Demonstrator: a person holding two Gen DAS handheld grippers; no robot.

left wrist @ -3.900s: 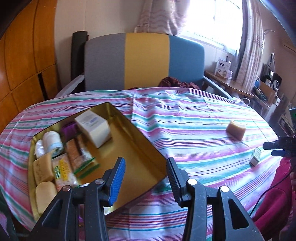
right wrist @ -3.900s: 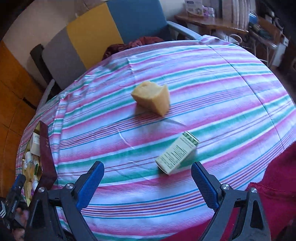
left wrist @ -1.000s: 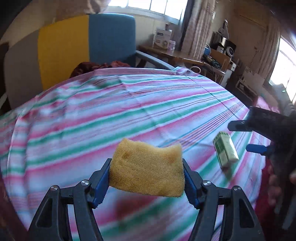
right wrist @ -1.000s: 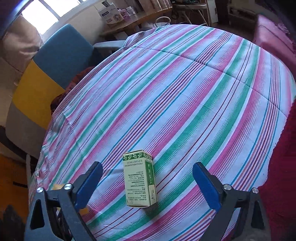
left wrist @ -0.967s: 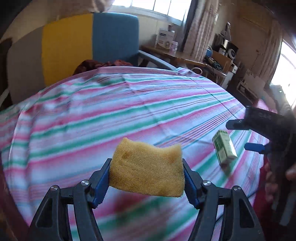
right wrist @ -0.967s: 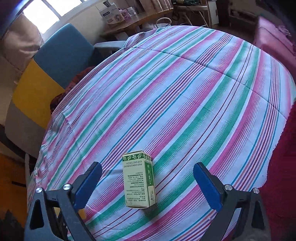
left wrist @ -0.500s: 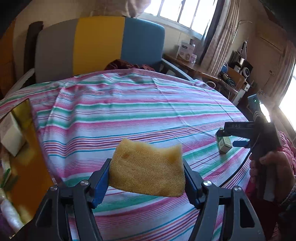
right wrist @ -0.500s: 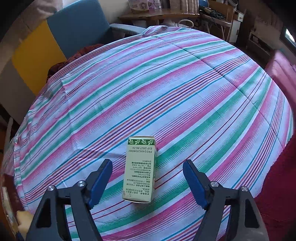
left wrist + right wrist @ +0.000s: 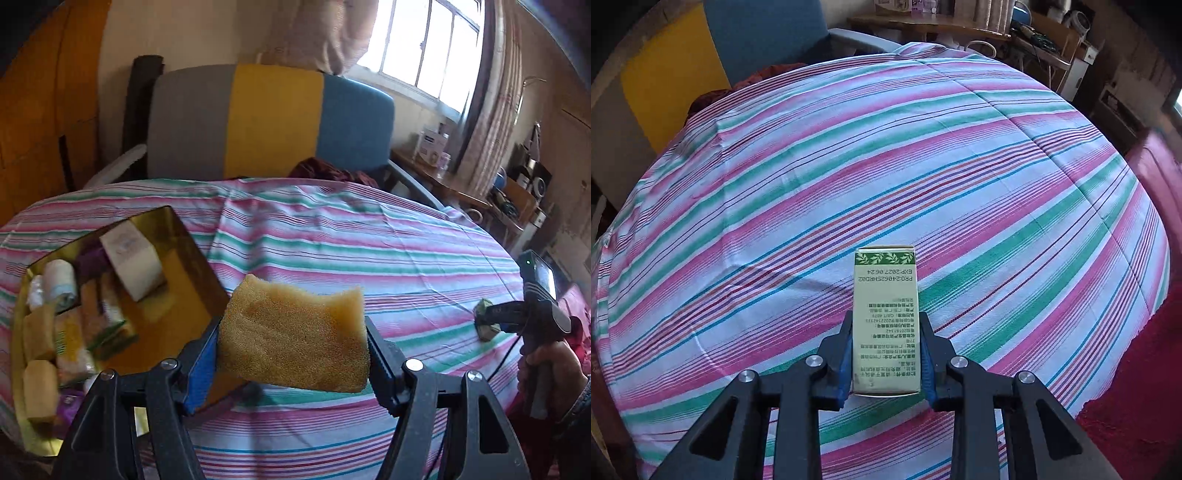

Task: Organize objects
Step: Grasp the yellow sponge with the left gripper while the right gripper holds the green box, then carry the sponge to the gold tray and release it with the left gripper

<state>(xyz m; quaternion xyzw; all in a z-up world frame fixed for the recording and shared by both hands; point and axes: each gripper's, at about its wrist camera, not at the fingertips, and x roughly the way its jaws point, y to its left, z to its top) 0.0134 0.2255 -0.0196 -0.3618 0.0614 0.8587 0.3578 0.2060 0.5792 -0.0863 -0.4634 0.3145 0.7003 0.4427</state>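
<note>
Sponge clamped in left gripper hovers beside gold tin, right gripper fingers clenched on green box lying on striped tabletop; best lift box straight, lower sponge into tin's bare floor.

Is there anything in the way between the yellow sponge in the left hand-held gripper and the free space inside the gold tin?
Nothing visible does. The sponge is next to the near wall of the gold tin, and the bare floor beside the white box lies open.
</note>
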